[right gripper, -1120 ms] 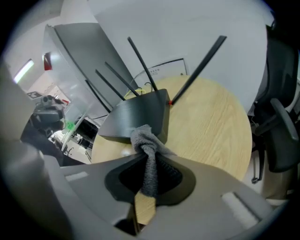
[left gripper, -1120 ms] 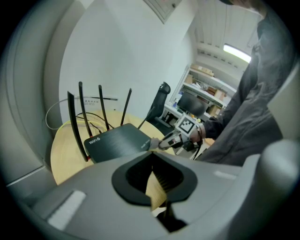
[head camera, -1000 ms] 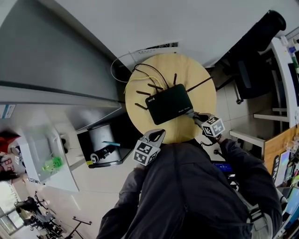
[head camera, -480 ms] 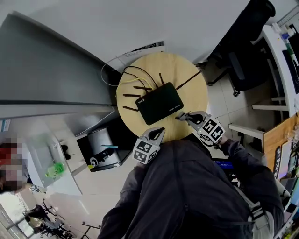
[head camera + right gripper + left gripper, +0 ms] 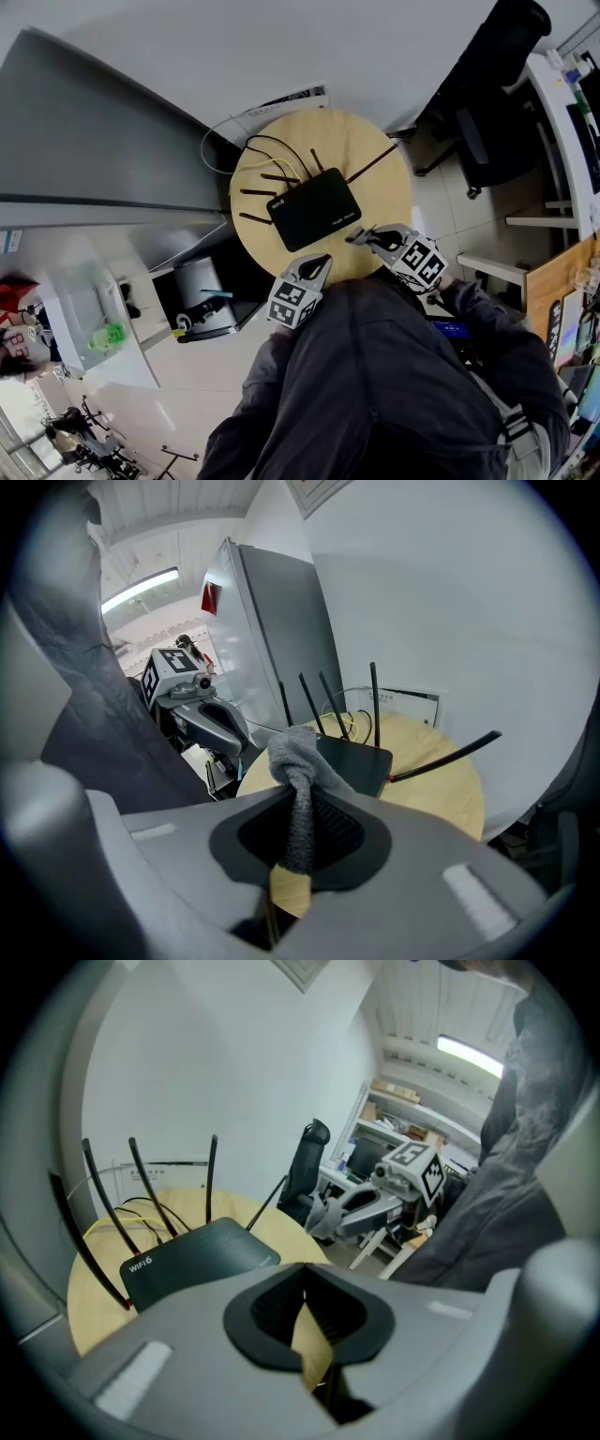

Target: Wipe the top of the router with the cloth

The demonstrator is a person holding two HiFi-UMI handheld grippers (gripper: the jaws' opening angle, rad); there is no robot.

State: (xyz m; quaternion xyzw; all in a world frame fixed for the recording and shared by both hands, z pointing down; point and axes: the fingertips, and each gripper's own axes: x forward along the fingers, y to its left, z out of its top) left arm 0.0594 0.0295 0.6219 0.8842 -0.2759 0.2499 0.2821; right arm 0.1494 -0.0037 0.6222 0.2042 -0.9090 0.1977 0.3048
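Small round wooden table (image 5: 328,131) close to a plain white wall (image 5: 309,47). To its left, a tall grey cabinet (image 5: 94,141); to its right, a black office chair (image 5: 487,84) beside a white desk (image 5: 562,122). Below, pale floor (image 5: 206,375). Overhead, a lit strip lamp (image 5: 473,1052) on a white ceiling, with cluttered shelves (image 5: 403,1101) under it.
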